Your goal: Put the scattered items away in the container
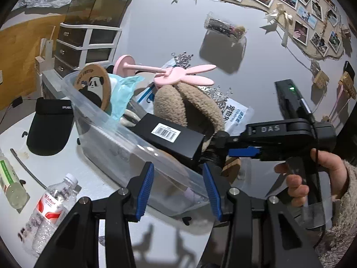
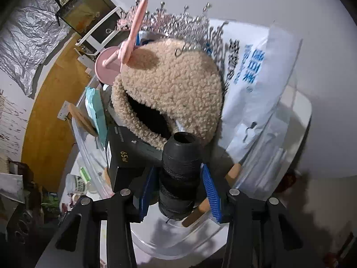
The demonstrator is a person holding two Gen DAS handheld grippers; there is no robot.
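Note:
A clear plastic container (image 1: 104, 131) on the white table holds a black box (image 1: 171, 136), a tan fleece hat (image 1: 189, 105), a pink rabbit-ear stand (image 1: 174, 73), a panda coaster (image 1: 93, 87) and a white printed bag (image 1: 234, 114). My left gripper (image 1: 178, 187) is open and empty at the container's near wall. My right gripper (image 2: 178, 189) holds a black thread spool (image 2: 180, 174) between its blue pads, at the container's edge beside the black box (image 2: 129, 151) and below the hat (image 2: 169, 89). The right gripper also shows in the left wrist view (image 1: 223, 151).
A water bottle (image 1: 49, 212), a second bottle (image 1: 9, 183), a thin rod (image 1: 26, 169) and a black visor (image 1: 51, 125) lie on the table left of the container. A white drawer unit (image 1: 84, 44) stands behind. Photos (image 1: 301, 6) hang on the wall.

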